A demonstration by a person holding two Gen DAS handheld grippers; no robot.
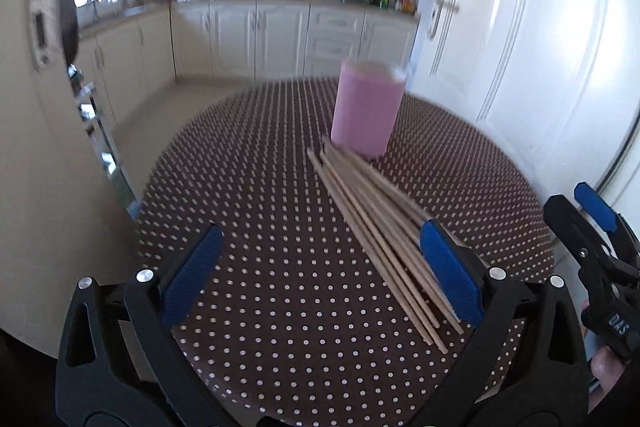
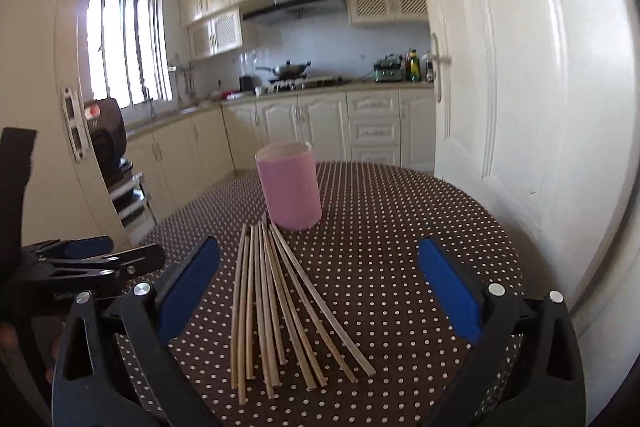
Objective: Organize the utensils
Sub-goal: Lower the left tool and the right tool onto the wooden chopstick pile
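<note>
Both-wide, each hand-held gripper, left (image 1: 320,279) and right (image 2: 320,291), hangs empty over chopsticks (image 2: 280,307) beside pink cup (image 2: 289,187)

Daylight floods in from the barred window (image 2: 122,47) at far left, which is blown out to white in both views. The white door (image 2: 520,87) on the right picks up a soft glare. Fisheye distortion bends the door and cabinets toward the edges, and the corners vignette to black. The left wrist view is smeared by motion blur: the pink cup (image 1: 366,109) and the far cabinets (image 1: 280,35) look soft. The right wrist view is sharper. Shadows on the polka-dot tablecloth (image 2: 380,247) are faint.
</note>
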